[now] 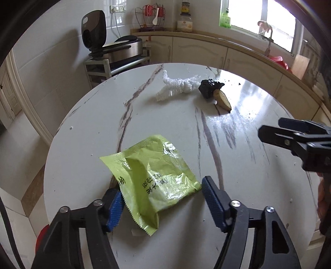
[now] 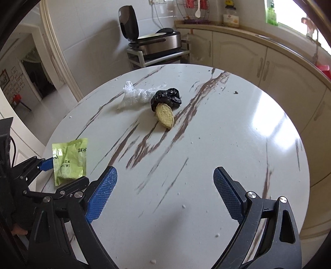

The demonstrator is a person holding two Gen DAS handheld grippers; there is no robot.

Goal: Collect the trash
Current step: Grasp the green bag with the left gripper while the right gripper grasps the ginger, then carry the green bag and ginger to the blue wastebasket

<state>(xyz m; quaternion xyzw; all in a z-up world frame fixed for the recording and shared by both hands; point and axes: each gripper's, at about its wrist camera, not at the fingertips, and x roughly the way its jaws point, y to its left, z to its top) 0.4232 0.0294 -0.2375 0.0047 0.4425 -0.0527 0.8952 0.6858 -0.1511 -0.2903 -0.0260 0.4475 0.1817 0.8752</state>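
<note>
The round white bench (image 1: pixel 86 132) with brown marble-like veins fills most of the room in front of me, and cream cabinets (image 1: pixel 198 49) under a curved counter run along the far wall below a bright window (image 1: pixel 262 18). To the far left a black-and-silver kitchen appliance (image 1: pixel 122 47) with its lid raised sits on a small pale rack.

At the near left edge of the bench lies a crinkled light-green plastic snack wrapper (image 1: pixel 153 175) with dark printed characters, flat on the surface. The left gripper (image 1: pixel 161 198) has its blue-padded jaws set on either side of the wrapper's near end, partly closed around it; the left pad sits against the serrated edge and the right pad stands right at the wrapper's corner, but whether they press on it yet I cannot tell.

The right gripper (image 2: pixel 165 192) hovers over the bare middle of the bench, to the right of the left one, its jaws spread wide with nothing between them.

Towards the far side, well apart from both grippers, sits a crumpled clear-white plastic film (image 1: pixel 175 85). Just to its right, touching it, is a scrunched black plastic bag (image 1: pixel 209 87), and a yellowish-brown oval piece of food (image 1: pixel 223 100) leans against the near side of that bag. A few dark crumbs (image 1: pixel 238 84) are scattered further right.
</note>
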